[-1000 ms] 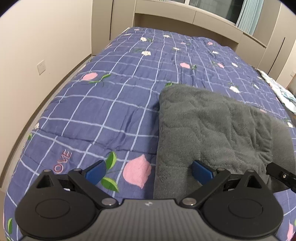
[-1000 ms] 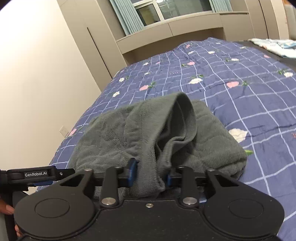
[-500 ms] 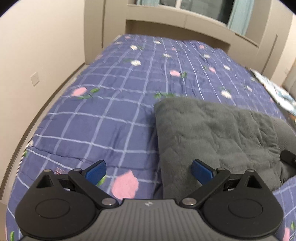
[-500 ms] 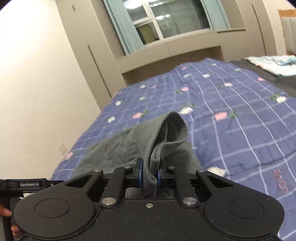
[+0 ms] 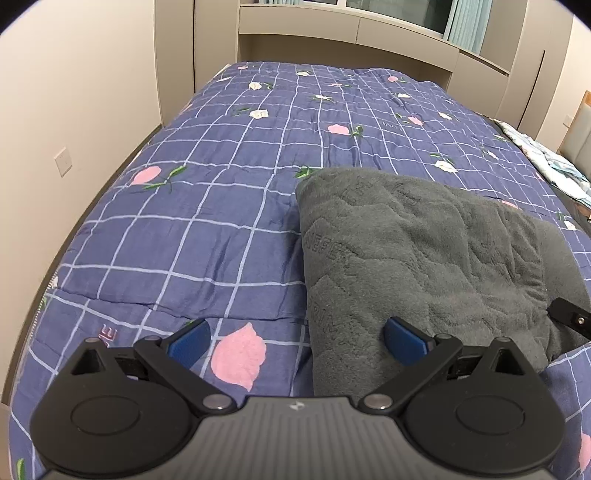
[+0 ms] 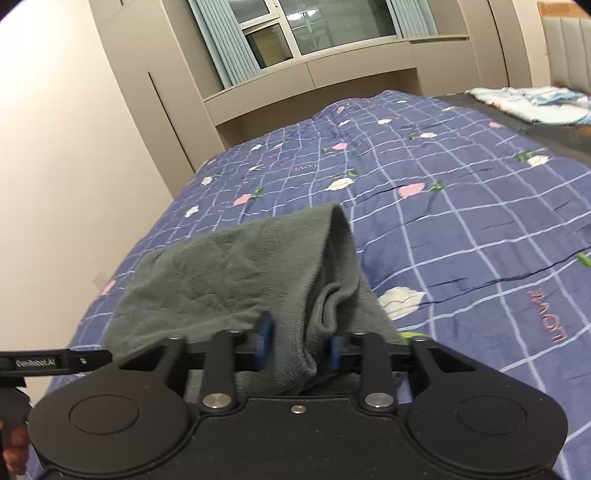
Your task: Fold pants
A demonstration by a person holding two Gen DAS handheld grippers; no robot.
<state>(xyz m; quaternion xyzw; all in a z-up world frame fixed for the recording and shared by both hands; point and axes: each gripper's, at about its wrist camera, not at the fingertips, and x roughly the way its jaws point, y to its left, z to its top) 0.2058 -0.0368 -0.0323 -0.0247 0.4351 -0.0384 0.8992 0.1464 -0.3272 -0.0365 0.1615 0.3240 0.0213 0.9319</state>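
The grey fleece pants lie folded on the blue checked quilt. My left gripper is open wide at their near left corner, with one blue pad over the quilt, the other over the fleece, and nothing pinched. In the right wrist view a raised fold of the pants runs down between the pads of my right gripper. Its jaws are opening, and the bunched cloth sits loosely between them. A black tip of the right gripper shows at the pants' right edge.
A wall with a socket runs close along the bed's left side. Beige cabinets and a window stand beyond the bed's far end. A pale folded cloth lies at the far right. A hand holds the left gripper's handle.
The right jaws, pinched tight on the fold half a second ago, have spread apart around it. The left gripper stays open over the same corner with only a slight shift.
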